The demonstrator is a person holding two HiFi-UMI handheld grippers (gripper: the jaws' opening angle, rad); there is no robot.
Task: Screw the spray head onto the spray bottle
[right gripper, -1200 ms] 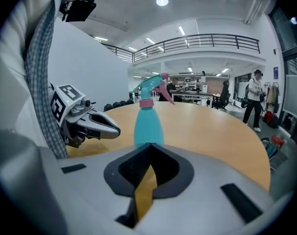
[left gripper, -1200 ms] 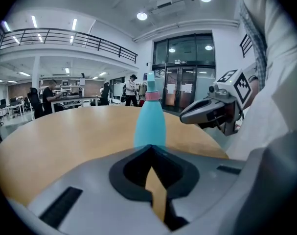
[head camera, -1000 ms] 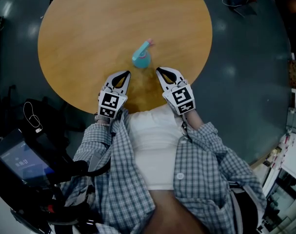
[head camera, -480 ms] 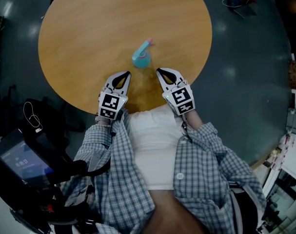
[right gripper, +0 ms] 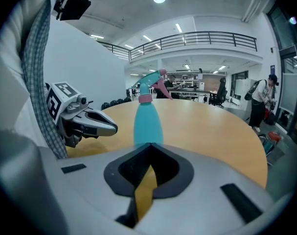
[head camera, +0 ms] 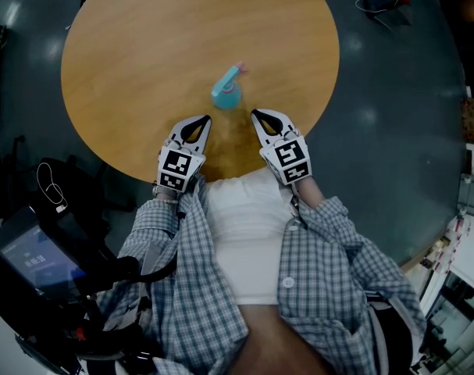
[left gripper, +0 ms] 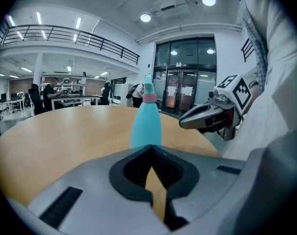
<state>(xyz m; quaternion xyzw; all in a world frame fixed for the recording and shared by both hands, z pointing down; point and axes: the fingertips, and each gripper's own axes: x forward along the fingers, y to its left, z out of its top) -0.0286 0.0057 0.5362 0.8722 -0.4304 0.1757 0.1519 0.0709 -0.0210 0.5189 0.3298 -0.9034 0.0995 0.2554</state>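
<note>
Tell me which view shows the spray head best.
The right gripper view: the spray head stands side-on and close, its whole outline clear. The left gripper view shows it end-on and narrow. The head view shows it small, from above.

I am looking down on a round table of light brown wood [head camera: 143, 69] that stands on a dark grey glossy floor [head camera: 393, 92], which mirrors pale spots of light. Beyond the table's edge, the left gripper view gives me tall dark-framed glass doors [left gripper: 185, 89]. The right gripper view gives me a white upper gallery with a dark railing [right gripper: 197, 37]. Round recessed ceiling lamps [left gripper: 146, 17] and long strip lights [right gripper: 180, 27] glow overhead. The plain walls [right gripper: 84, 67] are white.
</note>
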